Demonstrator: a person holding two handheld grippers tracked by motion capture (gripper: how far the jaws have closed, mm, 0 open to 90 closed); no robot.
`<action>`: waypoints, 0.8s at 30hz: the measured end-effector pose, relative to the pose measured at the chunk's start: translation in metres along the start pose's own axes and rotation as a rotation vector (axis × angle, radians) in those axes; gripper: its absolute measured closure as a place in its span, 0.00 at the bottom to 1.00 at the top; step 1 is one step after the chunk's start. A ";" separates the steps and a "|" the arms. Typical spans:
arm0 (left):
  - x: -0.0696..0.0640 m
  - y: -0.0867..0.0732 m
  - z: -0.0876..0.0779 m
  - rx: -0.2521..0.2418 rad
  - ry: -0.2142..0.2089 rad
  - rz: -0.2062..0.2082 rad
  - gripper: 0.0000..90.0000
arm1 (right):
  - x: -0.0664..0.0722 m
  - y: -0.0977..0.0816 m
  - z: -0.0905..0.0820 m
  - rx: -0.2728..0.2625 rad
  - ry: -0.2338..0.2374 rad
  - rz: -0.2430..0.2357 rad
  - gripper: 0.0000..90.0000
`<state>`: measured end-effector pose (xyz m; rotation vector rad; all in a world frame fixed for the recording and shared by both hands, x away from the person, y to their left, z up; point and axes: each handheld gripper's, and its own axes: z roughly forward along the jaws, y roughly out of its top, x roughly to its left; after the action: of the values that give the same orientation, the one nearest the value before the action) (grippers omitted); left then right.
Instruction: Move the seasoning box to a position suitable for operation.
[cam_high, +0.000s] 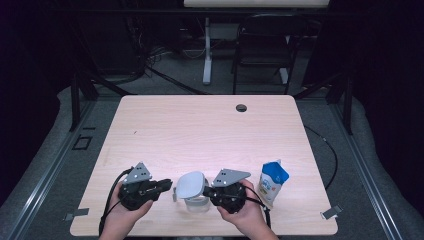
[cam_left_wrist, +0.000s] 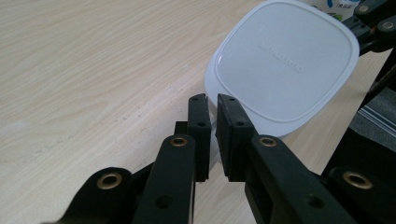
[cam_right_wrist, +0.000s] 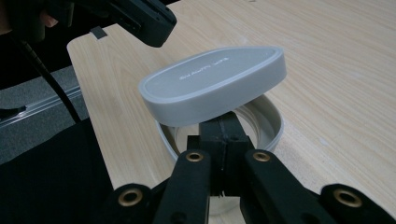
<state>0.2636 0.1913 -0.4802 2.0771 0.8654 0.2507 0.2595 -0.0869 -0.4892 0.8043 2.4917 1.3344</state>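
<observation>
A: Main thing?

B: Clear tub (cam_high: 198, 205), near front edge of table (cam_high: 200, 130). White lid (cam_high: 191, 184) on top of tub, tilted, not seated: one side up off the rim, open mouth of tub visible under it in right gripper view.

A: Left gripper (cam_high: 170, 186)?

B: Just left of tub, level with lid, pointing at lid's edge. Jaws almost together, thin gap only. Pale sliver in that gap in left gripper view; cannot tell if clamped on lid's lip or just beside it.

A: Right gripper (cam_high: 209, 192)?

B: Just right of tub, pointing in at it. Jaws together, tips at tub's near wall, below raised side of lid. Cannot tell if wall pinched between pads.

A: Hands?

B: One on each gripper, coming in from front edge, either side of tub.

A: Anything else?

B: Blue-and-white bag (cam_high: 273, 182), upright, right of tub, beyond right gripper, apart from tub. Rest of table behind tub bare wood, small dark hole far back from tub.
</observation>
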 end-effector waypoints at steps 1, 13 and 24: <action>0.001 -0.001 -0.001 0.006 0.003 0.001 0.93 | 0.000 0.001 0.001 -0.004 0.002 0.001 1.00; 0.011 -0.008 -0.014 -0.010 0.027 -0.022 0.87 | 0.005 0.013 0.005 -0.002 0.012 0.011 1.00; 0.015 -0.010 -0.015 0.001 0.064 -0.032 0.72 | 0.007 0.030 0.007 0.007 -0.001 0.031 1.00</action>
<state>0.2631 0.2145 -0.4809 2.0642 0.9371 0.3006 0.2682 -0.0648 -0.4680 0.8485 2.4945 1.3354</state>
